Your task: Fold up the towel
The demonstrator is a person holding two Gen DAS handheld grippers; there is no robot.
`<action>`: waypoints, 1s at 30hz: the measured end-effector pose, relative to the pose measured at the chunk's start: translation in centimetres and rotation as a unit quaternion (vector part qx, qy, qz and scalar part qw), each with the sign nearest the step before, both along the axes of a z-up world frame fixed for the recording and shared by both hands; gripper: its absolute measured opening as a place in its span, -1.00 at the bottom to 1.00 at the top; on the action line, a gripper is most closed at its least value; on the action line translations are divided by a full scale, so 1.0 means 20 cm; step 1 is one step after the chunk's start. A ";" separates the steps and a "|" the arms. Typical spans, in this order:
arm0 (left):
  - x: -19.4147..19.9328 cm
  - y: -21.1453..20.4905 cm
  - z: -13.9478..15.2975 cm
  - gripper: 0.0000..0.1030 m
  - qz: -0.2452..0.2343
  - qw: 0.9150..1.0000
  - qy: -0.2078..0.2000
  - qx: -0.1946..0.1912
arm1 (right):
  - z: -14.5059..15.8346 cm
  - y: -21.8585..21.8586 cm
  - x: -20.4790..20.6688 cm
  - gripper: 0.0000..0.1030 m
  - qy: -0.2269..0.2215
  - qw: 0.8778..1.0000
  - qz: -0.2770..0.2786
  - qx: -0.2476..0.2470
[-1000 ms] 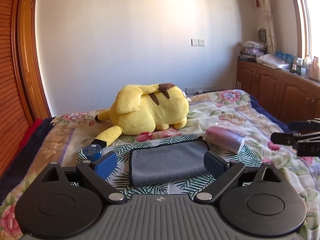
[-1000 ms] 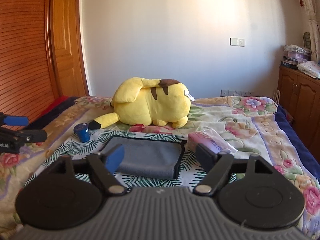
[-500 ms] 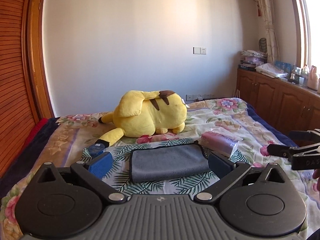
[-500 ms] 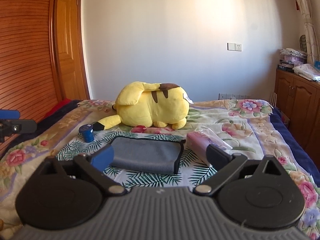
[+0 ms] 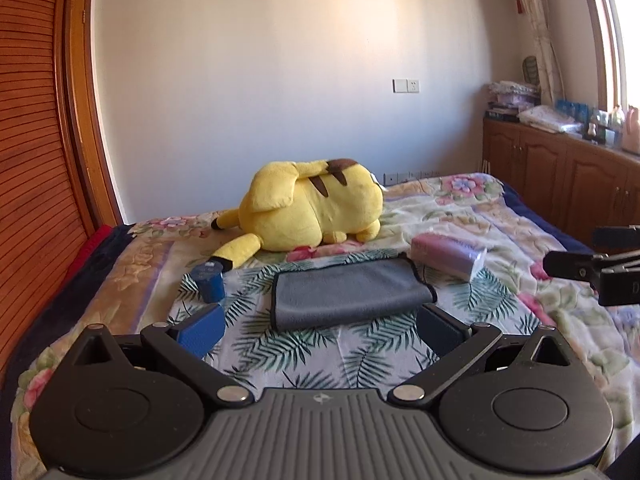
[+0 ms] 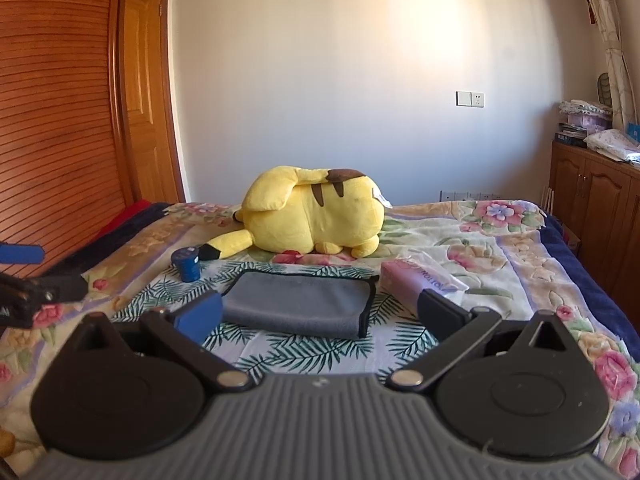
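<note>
A grey towel (image 5: 348,292) with a dark edge lies folded flat on the flowered bedspread (image 5: 320,356); it also shows in the right wrist view (image 6: 298,304). My left gripper (image 5: 320,332) is open and empty, raised above the bed just short of the towel's near edge. My right gripper (image 6: 320,316) is open and empty, also held back from the towel. Each gripper shows at the edge of the other's view: the right one (image 5: 600,276), the left one (image 6: 28,276).
A yellow plush toy (image 5: 308,212) lies behind the towel. A small blue jar (image 5: 210,284) stands to its left, a pink tissue pack (image 5: 448,256) to its right. A wooden wardrobe (image 6: 60,120) is at left, wooden cabinets (image 5: 560,184) at right.
Both grippers have drawn back and risen away from the towel, which now looks smaller and farther. Both stay open. The towel has not moved.
</note>
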State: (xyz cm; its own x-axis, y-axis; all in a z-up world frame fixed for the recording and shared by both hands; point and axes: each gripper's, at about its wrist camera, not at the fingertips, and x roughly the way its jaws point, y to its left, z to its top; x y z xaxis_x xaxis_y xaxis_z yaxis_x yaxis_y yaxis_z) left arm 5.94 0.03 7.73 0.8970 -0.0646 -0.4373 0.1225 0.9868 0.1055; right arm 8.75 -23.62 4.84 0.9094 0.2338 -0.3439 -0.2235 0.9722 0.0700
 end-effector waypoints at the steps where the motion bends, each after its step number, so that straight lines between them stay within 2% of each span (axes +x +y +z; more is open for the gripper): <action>1: -0.01 0.00 -0.02 0.69 -0.001 1.000 0.002 -0.002 | -0.01 0.00 -0.01 1.00 0.000 1.000 0.000 0.000; 12: -0.11 -0.04 -0.26 0.69 0.001 0.999 0.030 -0.022 | -0.19 0.02 -0.10 1.00 0.026 1.000 0.002 0.005; 20: -0.13 -0.02 -0.41 0.69 0.016 0.998 0.034 -0.048 | -0.30 0.04 -0.16 1.00 0.042 0.999 -0.001 0.004; 22: -0.13 -0.02 -0.45 0.69 0.019 0.998 0.037 -0.044 | -0.32 0.04 -0.16 1.00 0.045 0.999 -0.002 0.004; 30: -0.13 0.03 -0.51 0.69 0.029 0.998 0.039 -0.045 | -0.40 0.06 -0.17 1.00 0.054 0.998 -0.004 -0.013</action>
